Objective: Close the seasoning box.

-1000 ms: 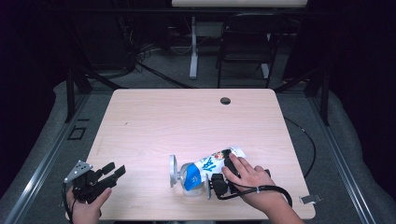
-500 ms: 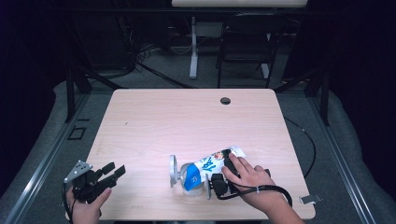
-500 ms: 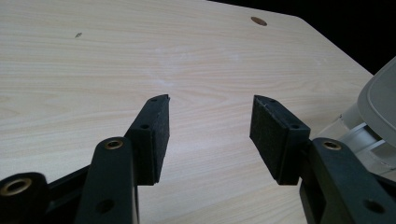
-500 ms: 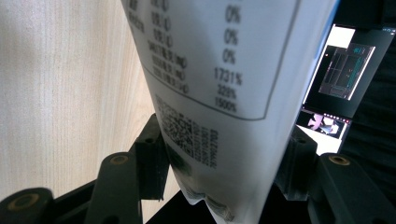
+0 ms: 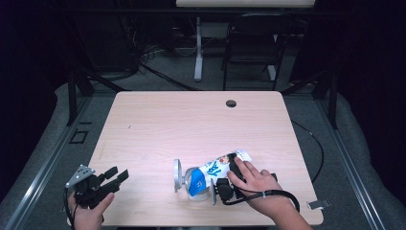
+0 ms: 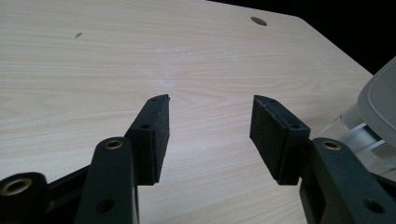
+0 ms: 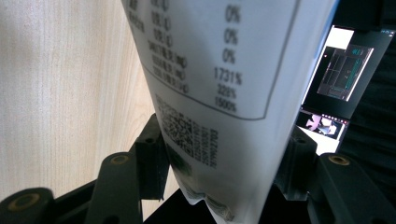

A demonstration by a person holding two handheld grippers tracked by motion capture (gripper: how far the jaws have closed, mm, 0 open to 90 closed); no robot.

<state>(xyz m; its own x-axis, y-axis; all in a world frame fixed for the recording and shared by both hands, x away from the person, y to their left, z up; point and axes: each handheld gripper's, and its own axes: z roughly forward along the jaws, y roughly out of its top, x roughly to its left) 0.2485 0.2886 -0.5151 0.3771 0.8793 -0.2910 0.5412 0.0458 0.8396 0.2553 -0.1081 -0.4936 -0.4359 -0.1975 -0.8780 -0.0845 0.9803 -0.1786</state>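
Down at the lower middle of the frame, a white-and-blue pouch [image 5: 215, 170] lies on the counter [image 5: 191, 124], close to its near edge. The right gripper [image 5: 221, 186] is clamped on the pouch, its jaws either side of the printed end. At lower left, the left gripper [image 5: 117, 176] rests with jaws apart, nothing between them. Bare counter spreads above.

The table [image 5: 158, 124] surface is unobstructed across its far and middle zones, interrupted solely by a small dark cable hole [image 5: 231, 103] near the far edge. The near-centre zone is obstructed by a white-and-blue pouch [image 5: 216, 167] and a grey round-ended stand [image 5: 179, 175]. The bare lane between the left gripper [image 5: 117, 176] and the stand permits passage.
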